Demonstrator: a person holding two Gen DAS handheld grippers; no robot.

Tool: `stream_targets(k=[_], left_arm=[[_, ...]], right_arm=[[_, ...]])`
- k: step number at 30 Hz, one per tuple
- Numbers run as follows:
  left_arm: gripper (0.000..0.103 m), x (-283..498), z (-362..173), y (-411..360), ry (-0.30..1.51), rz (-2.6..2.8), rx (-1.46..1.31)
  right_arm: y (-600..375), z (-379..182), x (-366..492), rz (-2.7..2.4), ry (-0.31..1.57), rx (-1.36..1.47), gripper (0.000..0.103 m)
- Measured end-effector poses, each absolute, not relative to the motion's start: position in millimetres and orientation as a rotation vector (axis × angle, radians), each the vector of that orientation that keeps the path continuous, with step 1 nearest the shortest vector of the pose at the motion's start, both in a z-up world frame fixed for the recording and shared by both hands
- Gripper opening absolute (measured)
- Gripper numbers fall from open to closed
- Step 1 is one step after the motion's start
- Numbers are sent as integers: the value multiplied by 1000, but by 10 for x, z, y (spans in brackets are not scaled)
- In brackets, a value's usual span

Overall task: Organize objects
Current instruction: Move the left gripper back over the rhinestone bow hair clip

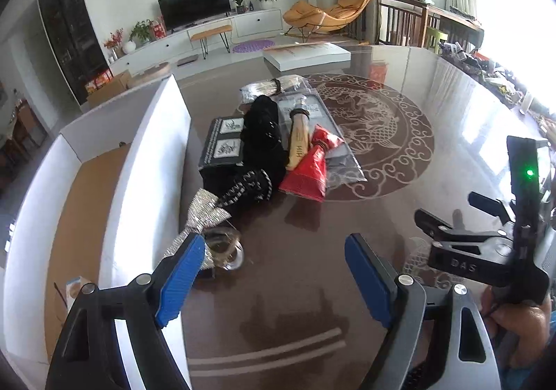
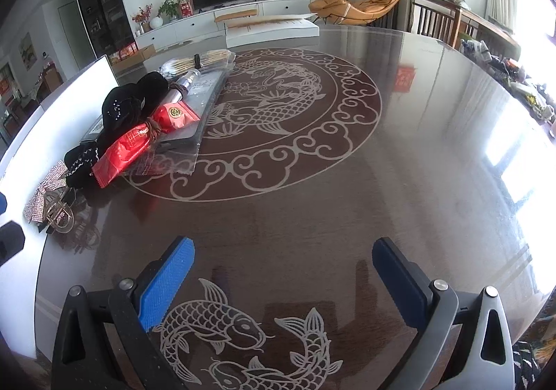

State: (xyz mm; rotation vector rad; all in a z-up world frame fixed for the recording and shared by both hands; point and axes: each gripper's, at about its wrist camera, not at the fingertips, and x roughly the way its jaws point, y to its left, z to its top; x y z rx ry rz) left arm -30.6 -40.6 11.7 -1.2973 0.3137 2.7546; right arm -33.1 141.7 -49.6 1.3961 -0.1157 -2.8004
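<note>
Presently, from the left wrist, we find the left gripper [image 1: 274, 271] spread wide and empty, the silver bow [image 1: 201, 219] touching its left finger, beside the white box [image 1: 153, 132]. From the right wrist, the right gripper [image 2: 283, 280] gapes empty; the bow [image 2: 47, 197] lies far left.

A heap of small goods [image 1: 278, 146] lies on the table [image 1: 434, 132] ahead of me, an open box [image 1: 153, 160] just left of it, my tongs apart before them.
</note>
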Motion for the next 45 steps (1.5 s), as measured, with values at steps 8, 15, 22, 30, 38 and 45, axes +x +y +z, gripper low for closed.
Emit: stream_targets(k=[8, 15, 22, 30, 38, 45], left_arm=[[82, -887, -214, -656, 437, 2830, -1466], [83, -916, -355, -619, 493, 2868, -1474], [91, -875, -455, -440, 548, 2820, -1496], [92, -1018, -590, -422, 575, 2840, -1572], [93, -1030, -626, -433, 595, 2863, -1550], [103, -977, -561, -383, 214, 2787, -1515]], right_arm=[[1373, -535, -330, -2795, -102, 1409, 102], [1384, -549, -332, -2765, -140, 1415, 102], [1389, -525, -315, -2744, -171, 1394, 102], [1443, -523, -310, -2728, -225, 1393, 102], [1443, -539, -320, -2707, -246, 1399, 103], [1456, -526, -311, -2710, -260, 1389, 102]])
